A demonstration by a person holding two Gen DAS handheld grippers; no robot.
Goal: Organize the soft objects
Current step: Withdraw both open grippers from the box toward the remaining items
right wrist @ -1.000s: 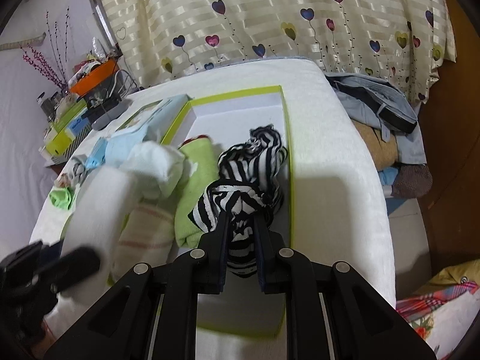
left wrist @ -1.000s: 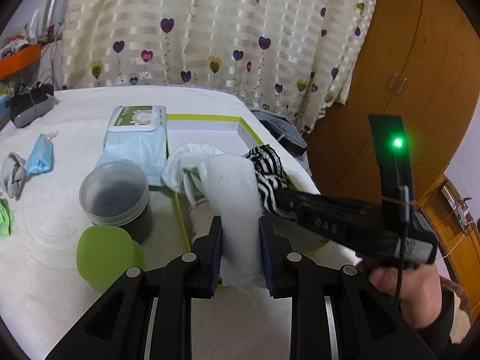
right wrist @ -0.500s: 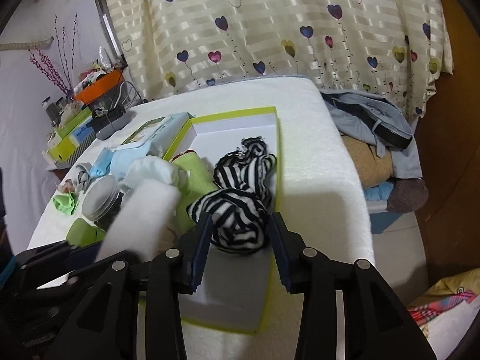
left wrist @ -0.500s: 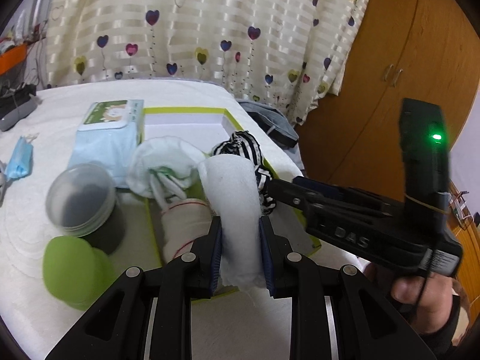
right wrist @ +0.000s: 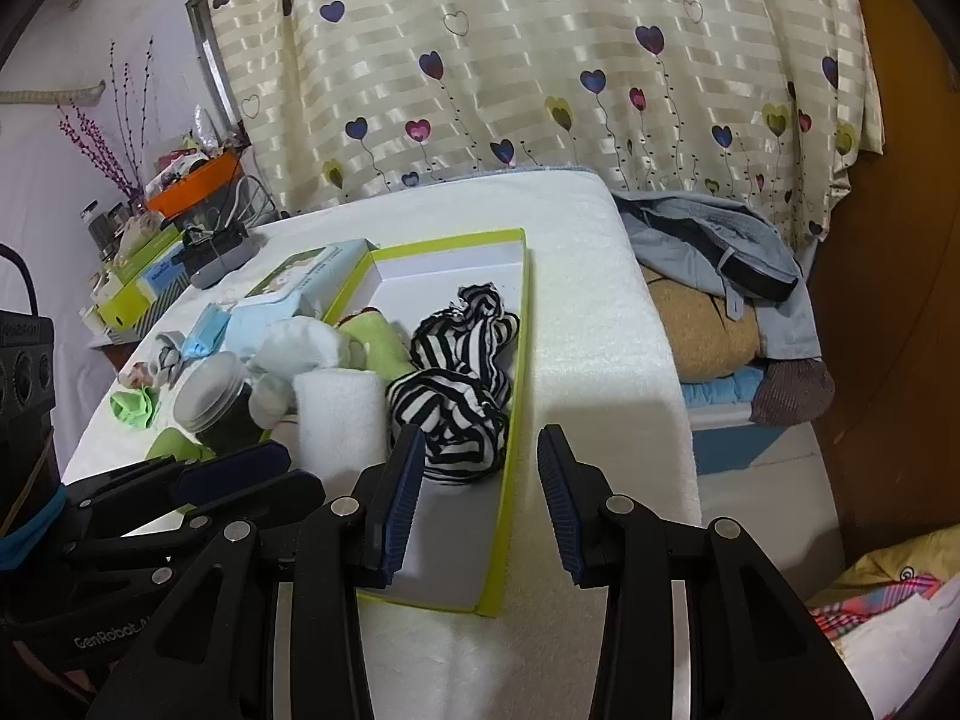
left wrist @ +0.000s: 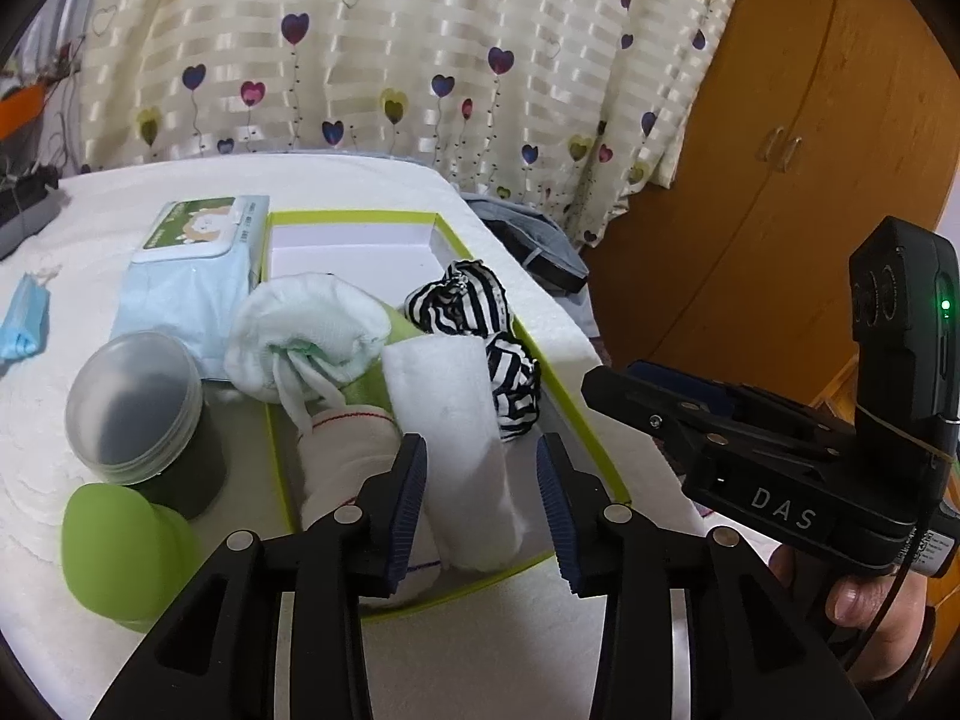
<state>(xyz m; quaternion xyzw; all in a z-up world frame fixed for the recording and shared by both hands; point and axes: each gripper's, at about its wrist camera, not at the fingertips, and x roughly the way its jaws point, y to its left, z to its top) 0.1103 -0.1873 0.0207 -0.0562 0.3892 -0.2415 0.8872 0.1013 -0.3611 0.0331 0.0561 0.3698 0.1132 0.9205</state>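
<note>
1. Jaws of the left gripper (left wrist: 483, 501) had just been opening and stood apart; the rolled white towel (left wrist: 456, 420) lay between them, touching neither pad
2. Towel rested in the green-rimmed box (left wrist: 591, 432), beside the striped cloth (left wrist: 480, 324)
3. Right gripper (right wrist: 480, 495) had its jaws spread, empty, with the striped cloth (right wrist: 456, 384) lying just beyond its left finger (right wrist: 402, 486)

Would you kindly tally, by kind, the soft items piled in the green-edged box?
Striped bundles: 2
White towel roll: 1
White sock ball: 1
Cream sock: 1
Green cloth: 1
Total: 6
</note>
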